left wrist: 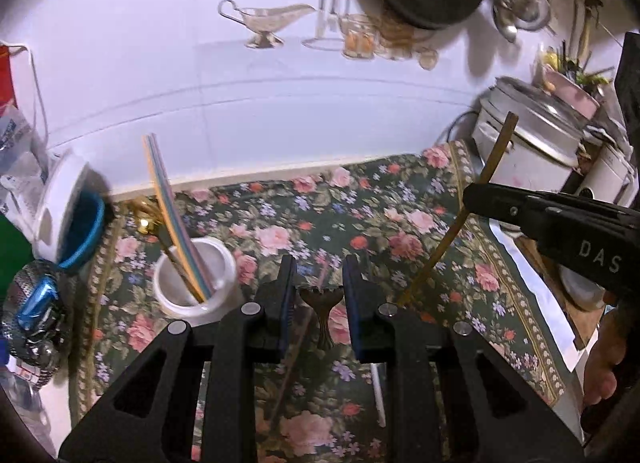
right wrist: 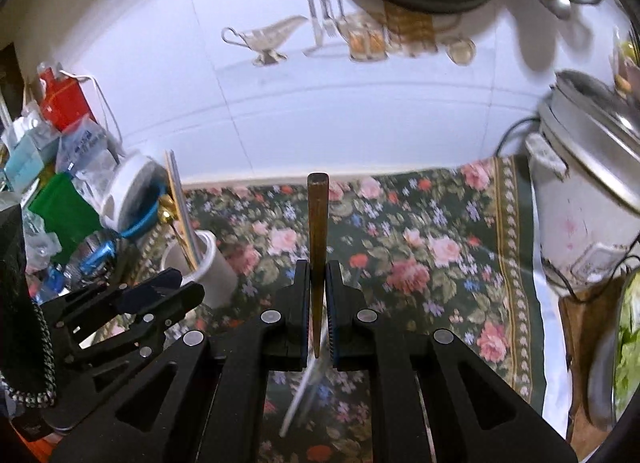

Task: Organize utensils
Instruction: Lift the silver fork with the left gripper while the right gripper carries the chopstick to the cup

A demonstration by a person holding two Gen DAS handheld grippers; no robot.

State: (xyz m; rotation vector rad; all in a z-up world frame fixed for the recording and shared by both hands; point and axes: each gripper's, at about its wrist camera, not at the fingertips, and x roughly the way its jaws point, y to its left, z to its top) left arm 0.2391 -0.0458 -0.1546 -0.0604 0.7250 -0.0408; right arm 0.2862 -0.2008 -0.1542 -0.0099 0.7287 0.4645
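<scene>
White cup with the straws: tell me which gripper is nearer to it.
Left. The left gripper hangs right beside the white cup, while the right gripper, shut on a brown stick, is farther off to the cup's right.

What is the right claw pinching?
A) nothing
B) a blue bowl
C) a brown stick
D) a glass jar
C: in the right wrist view the right claw is shut tight on a thin brown stick that pokes up between its fingers, above the flowery cloth.
</scene>
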